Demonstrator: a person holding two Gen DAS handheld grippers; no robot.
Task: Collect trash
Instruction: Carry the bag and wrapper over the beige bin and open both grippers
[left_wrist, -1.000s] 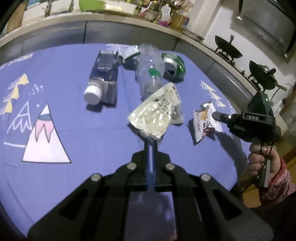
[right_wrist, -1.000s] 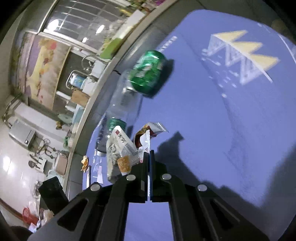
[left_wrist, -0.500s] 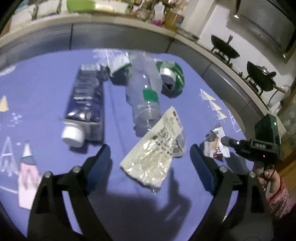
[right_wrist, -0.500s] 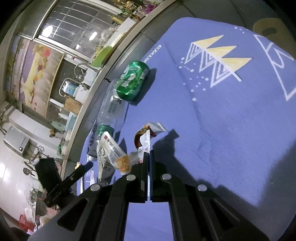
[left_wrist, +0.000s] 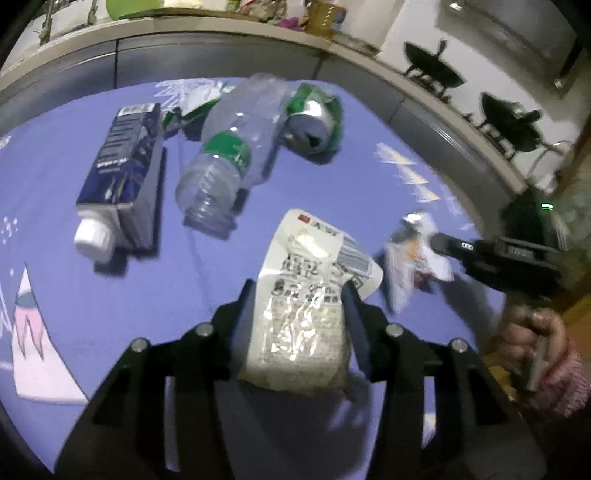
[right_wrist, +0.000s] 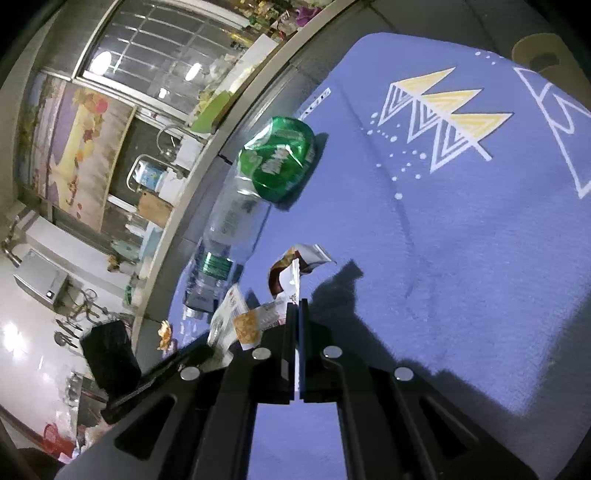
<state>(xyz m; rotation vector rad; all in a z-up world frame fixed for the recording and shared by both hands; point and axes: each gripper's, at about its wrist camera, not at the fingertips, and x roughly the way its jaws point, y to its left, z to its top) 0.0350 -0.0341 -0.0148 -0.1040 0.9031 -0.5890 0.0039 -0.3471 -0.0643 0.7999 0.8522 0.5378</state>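
I am closing my left gripper (left_wrist: 299, 295) around the clear food packet (left_wrist: 306, 314) at lower centre and pinching the snack wrapper (right_wrist: 291, 280) in my right gripper (right_wrist: 297, 306) — carton (left_wrist: 122, 173), bottle (left_wrist: 225, 158) and can (left_wrist: 314, 118), upper frame, are awaiting collection.

The left gripper (left_wrist: 299, 295) covers the bottom of the clear bag (left_wrist: 306, 295), and its own body is cut off at 6 o'clock. I cannot tell if its fingers touch the bag's sides.

At 3 o'clock the right gripper (left_wrist: 436, 242) and the snack wrapper (left_wrist: 406, 266) are smeared by blur, so the wrapper's print cannot be read. The hand (left_wrist: 532, 343) there is blurry too, and its sleeve runs off the edge.

In the right wrist view, the wrapper's (right_wrist: 291, 288) lower end is hidden between the shut fingers. At 8 o'clock the bottle's (right_wrist: 221, 251) mouth is hidden behind the bag (right_wrist: 225, 317). The can's (right_wrist: 280, 158) words are too blurry to read.
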